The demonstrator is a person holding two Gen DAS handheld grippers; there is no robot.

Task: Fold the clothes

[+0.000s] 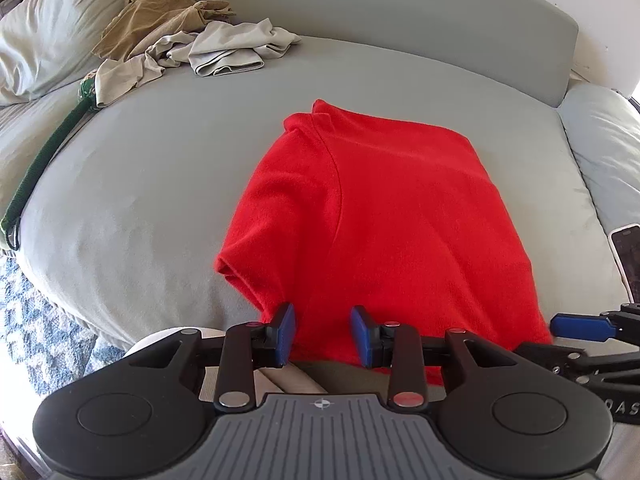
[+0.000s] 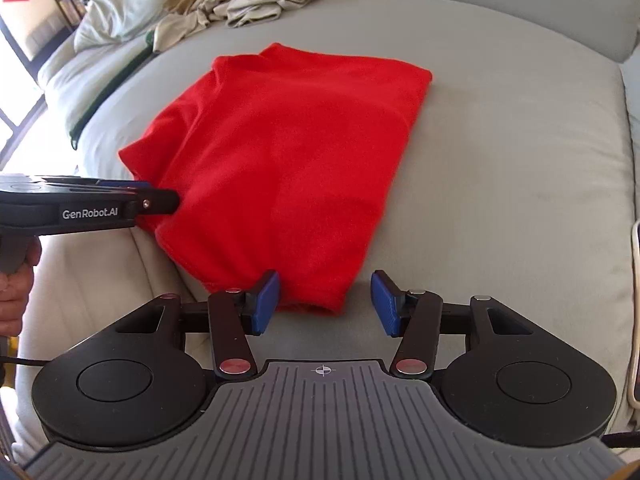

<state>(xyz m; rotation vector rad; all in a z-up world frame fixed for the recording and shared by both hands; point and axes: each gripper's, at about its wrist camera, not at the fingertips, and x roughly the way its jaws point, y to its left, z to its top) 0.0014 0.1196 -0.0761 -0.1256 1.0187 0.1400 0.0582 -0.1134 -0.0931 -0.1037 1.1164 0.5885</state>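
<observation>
red shirt (image 1: 384,220) lay partly folded on the grey couch cushion (image 1: 160,168), its collar end away from the cameras and one sleeve (image 1: 244,256) sticking out on the left of the left wrist view. its near hem hung at the cushion's front edge.

left gripper (image 1: 323,335) sat low over that hem, jaws part-way apart with red cloth showing in the gap; the blue pads (image 1: 285,332) were not pressing it, so nothing was held. from the right wrist view it came in from the left, its tip against the shirt's left edge, with a hand (image 2: 16,280) on its handle.

right gripper (image 2: 325,303) hovered at the shirt's near right corner, jaws wide apart, the corner lying between them and untouched by the right pad.

pile of tan and pale grey clothes (image 1: 192,40) lay at the back left of the cushion, well apart from the shirt, near a pillow (image 1: 60,20). a green strap (image 1: 52,144) ran along the cushion's left edge. a phone (image 1: 628,260) rested at the right edge.
</observation>
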